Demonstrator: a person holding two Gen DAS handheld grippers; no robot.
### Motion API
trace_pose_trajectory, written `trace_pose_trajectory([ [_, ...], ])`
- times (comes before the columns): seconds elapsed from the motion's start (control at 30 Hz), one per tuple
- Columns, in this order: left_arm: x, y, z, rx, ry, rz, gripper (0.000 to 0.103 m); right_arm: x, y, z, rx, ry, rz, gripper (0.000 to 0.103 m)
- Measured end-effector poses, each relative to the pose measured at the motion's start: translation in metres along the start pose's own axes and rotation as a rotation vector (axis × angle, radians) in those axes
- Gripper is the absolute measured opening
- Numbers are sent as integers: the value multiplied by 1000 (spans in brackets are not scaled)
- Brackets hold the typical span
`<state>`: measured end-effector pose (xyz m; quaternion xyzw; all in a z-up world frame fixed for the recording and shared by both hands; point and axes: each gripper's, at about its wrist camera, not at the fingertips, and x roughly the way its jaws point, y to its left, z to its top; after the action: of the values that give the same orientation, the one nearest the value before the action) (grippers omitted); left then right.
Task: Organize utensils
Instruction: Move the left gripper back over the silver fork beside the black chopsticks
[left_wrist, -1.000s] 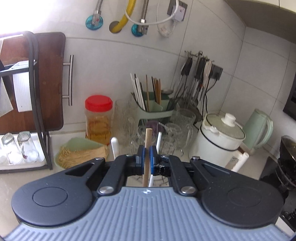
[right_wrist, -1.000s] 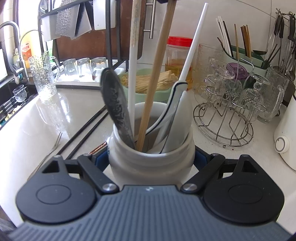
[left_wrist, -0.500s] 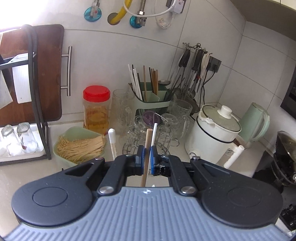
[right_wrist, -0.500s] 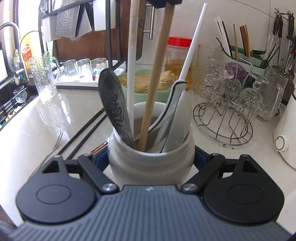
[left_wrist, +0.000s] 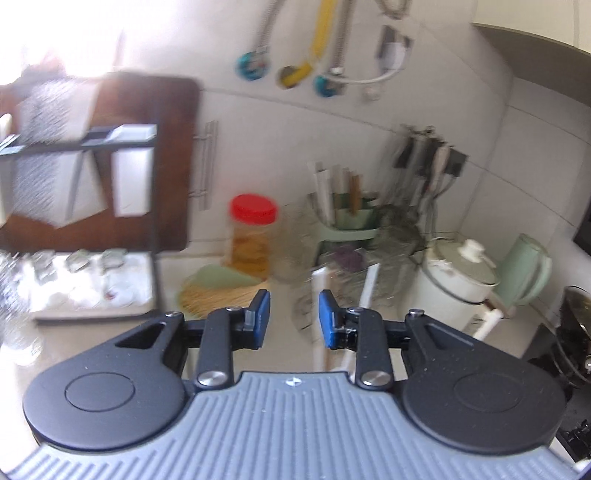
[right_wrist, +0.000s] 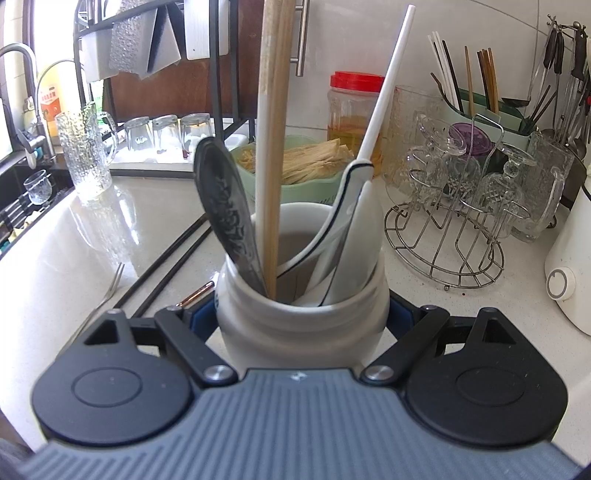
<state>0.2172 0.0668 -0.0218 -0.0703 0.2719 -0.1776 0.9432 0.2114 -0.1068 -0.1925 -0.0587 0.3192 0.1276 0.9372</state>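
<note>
My right gripper is shut on a white ceramic jar standing on the counter. In the jar stand a wooden chopstick, a white chopstick, a dark spoon and white ceramic spoons. The left wrist view is blurred. My left gripper is open; its jaws have just been opening and nothing is between the blue pads. White chopstick tops show just beyond it. Black chopsticks, a fork and a copper-coloured utensil tip lie on the counter left of the jar.
A wire rack of glasses stands right of the jar, a green bowl of noodles and a red-lidded jar behind it. A green utensil holder, rice cooker and kettle fill the back right. A glass mug stands by the sink.
My left gripper has opened and let go of the wooden chopstick, which now stands more upright in the jar. The left view has shifted and blurred. The right gripper has not moved.
</note>
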Motion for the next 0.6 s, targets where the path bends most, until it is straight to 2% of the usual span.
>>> trace_pose_trajectory([
  [0.23,4,54,-25,-71,96,113,33,2,3,3,15,19,-22,91],
  [0.4,10,74,-41,-74,141,148,33,2,5,4,30,30,-43,91],
  [0.6,34,100,-70,-102,255,171,33,2,8,5,46,42,-68,91],
])
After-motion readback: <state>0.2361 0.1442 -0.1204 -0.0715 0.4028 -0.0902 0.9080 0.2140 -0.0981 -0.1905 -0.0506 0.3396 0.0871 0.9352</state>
